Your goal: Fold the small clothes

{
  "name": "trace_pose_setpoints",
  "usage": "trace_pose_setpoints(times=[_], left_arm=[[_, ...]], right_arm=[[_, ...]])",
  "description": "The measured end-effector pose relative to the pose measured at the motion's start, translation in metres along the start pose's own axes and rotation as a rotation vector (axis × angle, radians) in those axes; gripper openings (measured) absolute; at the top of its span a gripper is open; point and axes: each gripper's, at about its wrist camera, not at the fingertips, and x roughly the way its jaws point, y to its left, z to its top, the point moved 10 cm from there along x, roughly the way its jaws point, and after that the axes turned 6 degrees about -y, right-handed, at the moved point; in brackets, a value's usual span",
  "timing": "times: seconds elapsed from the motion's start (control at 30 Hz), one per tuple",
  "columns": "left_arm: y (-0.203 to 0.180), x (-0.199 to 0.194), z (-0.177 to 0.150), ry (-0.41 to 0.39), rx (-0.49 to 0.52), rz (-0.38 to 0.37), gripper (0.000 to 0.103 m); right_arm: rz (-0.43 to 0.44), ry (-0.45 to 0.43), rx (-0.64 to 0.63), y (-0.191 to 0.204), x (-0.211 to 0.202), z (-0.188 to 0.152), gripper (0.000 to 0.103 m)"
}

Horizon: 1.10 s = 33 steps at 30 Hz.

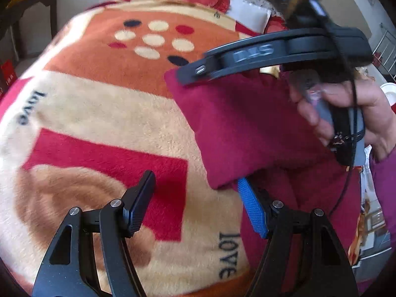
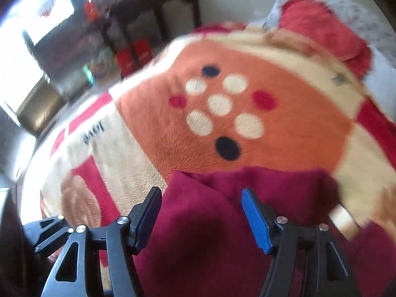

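A dark red fleece garment (image 1: pixel 247 128) lies folded over on a patterned blanket (image 1: pixel 99 113); it also shows in the right wrist view (image 2: pixel 210 222). My left gripper (image 1: pixel 198 193) is open and empty, hovering at the garment's lower left corner, its blue pad beside the cloth edge. My right gripper (image 2: pixel 200 203) is open and empty just above the garment. In the left wrist view the right gripper's black body (image 1: pixel 272 54) crosses above the garment, held by a hand (image 1: pixel 346 113).
The blanket (image 2: pixel 247 123) has orange, cream and red blocks with dots and "love" lettering. A red cushion (image 2: pixel 326 29) lies at its far end. A dark table (image 2: pixel 138 24) with clutter stands beyond the left edge.
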Motion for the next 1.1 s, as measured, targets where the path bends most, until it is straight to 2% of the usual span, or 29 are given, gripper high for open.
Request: trace_pose_setpoints(times=[0.03, 0.07, 0.1, 0.13, 0.17, 0.2, 0.23, 0.27, 0.33, 0.43, 0.5, 0.57, 0.6, 0.67, 0.7, 0.73, 0.77, 0.8, 0.87, 0.93, 1.0, 1.1], left_arm=[[0.000, 0.006, 0.001, 0.003, -0.005, -0.011, 0.069], [0.001, 0.014, 0.002, 0.006, -0.012, -0.016, 0.069], [0.001, 0.018, 0.005, -0.008, -0.015, -0.018, 0.069], [0.001, 0.018, 0.011, -0.030, -0.015, -0.024, 0.068], [0.002, 0.020, 0.017, -0.037, -0.019, -0.035, 0.056], [0.004, 0.021, 0.021, -0.031, -0.030, -0.051, 0.033], [0.008, 0.023, 0.026, -0.017, -0.048, -0.064, 0.026], [0.013, 0.023, 0.032, -0.009, -0.072, -0.080, 0.022], [0.026, 0.015, 0.046, -0.037, -0.083, -0.066, 0.017], [0.050, -0.011, 0.069, -0.114, -0.070, -0.024, 0.015], [0.067, -0.019, 0.076, -0.120, -0.086, -0.002, 0.015], [0.080, -0.014, 0.072, -0.091, -0.103, 0.019, 0.016], [0.084, -0.009, 0.068, -0.070, -0.106, 0.033, 0.019], [0.089, -0.003, 0.057, -0.025, -0.102, 0.064, 0.027], [0.091, -0.004, 0.053, -0.021, -0.096, 0.076, 0.033], [0.092, -0.006, 0.050, -0.025, -0.092, 0.080, 0.034], [0.093, -0.010, 0.048, -0.029, -0.085, 0.083, 0.035], [0.094, -0.014, 0.046, -0.028, -0.082, 0.085, 0.040], [0.098, -0.022, 0.047, -0.036, -0.086, 0.095, 0.048], [0.096, -0.032, 0.049, -0.049, -0.082, 0.096, 0.050], [0.096, -0.045, 0.048, -0.065, -0.061, 0.110, 0.050], [0.095, -0.053, 0.049, -0.088, -0.029, 0.153, 0.050]], right_arm=[[0.017, 0.027, 0.004, 0.001, 0.008, -0.004, 0.065], [0.041, 0.048, 0.011, 0.003, 0.018, -0.008, 0.059], [0.048, 0.045, 0.011, 0.004, 0.020, -0.009, 0.048], [0.048, 0.026, 0.004, 0.006, 0.018, -0.010, 0.044], [0.050, 0.018, 0.003, 0.007, 0.016, -0.010, 0.032], [0.068, 0.005, 0.019, 0.008, 0.012, -0.009, 0.020], [0.075, -0.005, 0.030, 0.009, 0.010, -0.007, 0.016], [0.084, -0.023, 0.048, 0.009, 0.007, -0.002, 0.014], [0.115, -0.086, 0.076, 0.014, -0.002, 0.016, 0.013], [0.188, -0.188, 0.117, 0.026, -0.012, 0.046, 0.013], [0.211, -0.216, 0.119, 0.034, -0.009, 0.060, 0.013], [0.199, -0.218, 0.131, 0.039, 0.008, 0.065, 0.013], [0.195, -0.179, 0.148, 0.040, 0.024, 0.061, 0.016], [0.187, -0.119, 0.187, 0.038, 0.038, 0.054, 0.028], [0.193, -0.122, 0.206, 0.035, 0.036, 0.051, 0.032], [0.204, -0.151, 0.220, 0.032, 0.025, 0.049, 0.036], [0.203, -0.173, 0.229, 0.027, 0.012, 0.047, 0.045], [0.197, -0.200, 0.241, 0.019, -0.003, 0.044, 0.050], [0.162, -0.249, 0.259, -0.004, -0.043, 0.026, 0.050], [0.026, -0.260, 0.272, -0.043, -0.079, -0.005, 0.053], [-0.096, -0.255, 0.295, -0.073, -0.105, -0.040, 0.062], [-0.228, -0.178, 0.351, -0.113, -0.128, -0.110, 0.064]])
